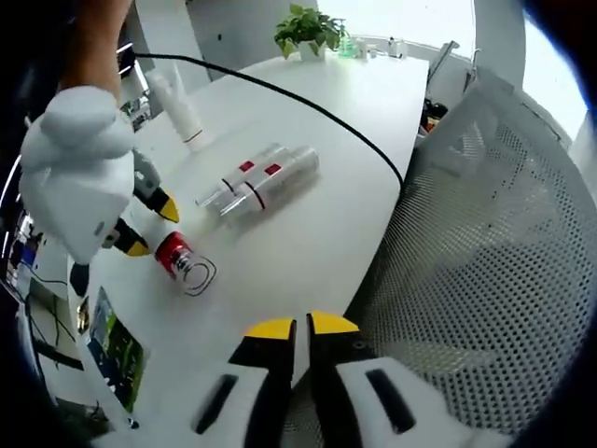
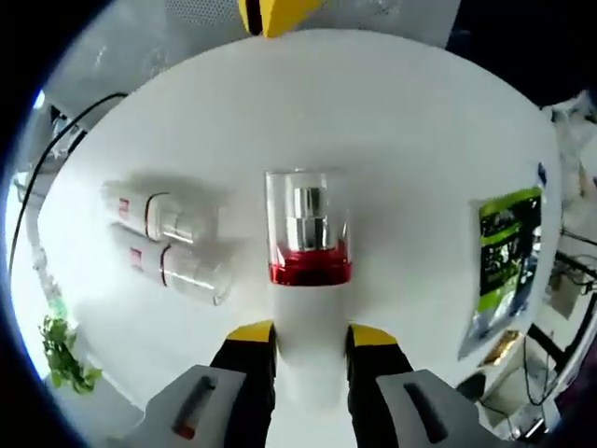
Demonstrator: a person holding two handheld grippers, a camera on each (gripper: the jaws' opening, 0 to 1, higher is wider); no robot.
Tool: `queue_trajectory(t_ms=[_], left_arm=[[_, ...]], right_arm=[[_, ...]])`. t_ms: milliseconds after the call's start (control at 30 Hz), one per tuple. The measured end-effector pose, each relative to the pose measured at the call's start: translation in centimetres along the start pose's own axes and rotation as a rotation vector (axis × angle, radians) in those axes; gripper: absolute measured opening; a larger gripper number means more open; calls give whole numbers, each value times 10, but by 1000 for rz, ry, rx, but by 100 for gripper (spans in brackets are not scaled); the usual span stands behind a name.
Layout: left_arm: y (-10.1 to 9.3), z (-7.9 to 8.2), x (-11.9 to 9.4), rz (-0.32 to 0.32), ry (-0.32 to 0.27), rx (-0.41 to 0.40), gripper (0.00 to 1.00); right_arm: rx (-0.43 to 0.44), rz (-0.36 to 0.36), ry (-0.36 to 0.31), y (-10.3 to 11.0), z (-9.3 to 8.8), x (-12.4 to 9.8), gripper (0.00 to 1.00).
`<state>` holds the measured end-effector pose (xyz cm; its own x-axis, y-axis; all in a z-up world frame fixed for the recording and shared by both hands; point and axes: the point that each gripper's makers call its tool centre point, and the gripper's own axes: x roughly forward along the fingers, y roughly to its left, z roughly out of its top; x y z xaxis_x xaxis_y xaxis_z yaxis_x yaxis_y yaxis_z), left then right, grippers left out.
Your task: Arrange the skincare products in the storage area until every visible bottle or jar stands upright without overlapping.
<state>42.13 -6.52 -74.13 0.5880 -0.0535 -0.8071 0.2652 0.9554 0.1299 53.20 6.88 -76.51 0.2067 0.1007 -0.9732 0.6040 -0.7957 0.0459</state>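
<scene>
Right gripper (image 2: 308, 347), jaws spread, straddles one red-collared bottle (image 2: 309, 233) lying on the white tabletop (image 2: 420, 140). Two capped tubes (image 2: 168, 243) lie side by side nearby; one white bottle (image 1: 184, 110) stands upright. Left gripper (image 1: 300, 329) is pressed together.

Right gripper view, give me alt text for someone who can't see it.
A red-banded bottle with a clear cap lies on the white table, its base toward the open right gripper, whose yellow-tipped jaws flank it. Two more bottles lie side by side to its left.
</scene>
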Motion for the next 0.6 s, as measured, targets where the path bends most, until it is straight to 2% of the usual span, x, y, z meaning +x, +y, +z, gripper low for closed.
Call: queue_trajectory(t_ms=[133, 167, 200, 400, 433, 533, 600], left_arm=[[-1, -3, 1, -1, 14, 2, 0], [0, -3, 0, 0, 15, 1, 0], [0, -3, 0, 4, 18, 5, 0], [1, -5, 1, 9, 25, 2, 0], [1, -5, 1, 9, 27, 2, 0], [2, -6, 1, 11, 29, -1, 0], [2, -5, 1, 14, 25, -2, 0]], right_arm=[[-17, -8, -27, 1, 2, 7, 27], [-58, -19, -27, -2, 4, 7, 27], [-30, -15, -25, -2, 3, 7, 27], [7, -29, -44, -4, 3, 4, 25], [21, -31, -39, -4, 3, 4, 24], [134, -24, -48, -4, -2, 5, 23], [219, -25, -81, -5, -5, 4, 23]])
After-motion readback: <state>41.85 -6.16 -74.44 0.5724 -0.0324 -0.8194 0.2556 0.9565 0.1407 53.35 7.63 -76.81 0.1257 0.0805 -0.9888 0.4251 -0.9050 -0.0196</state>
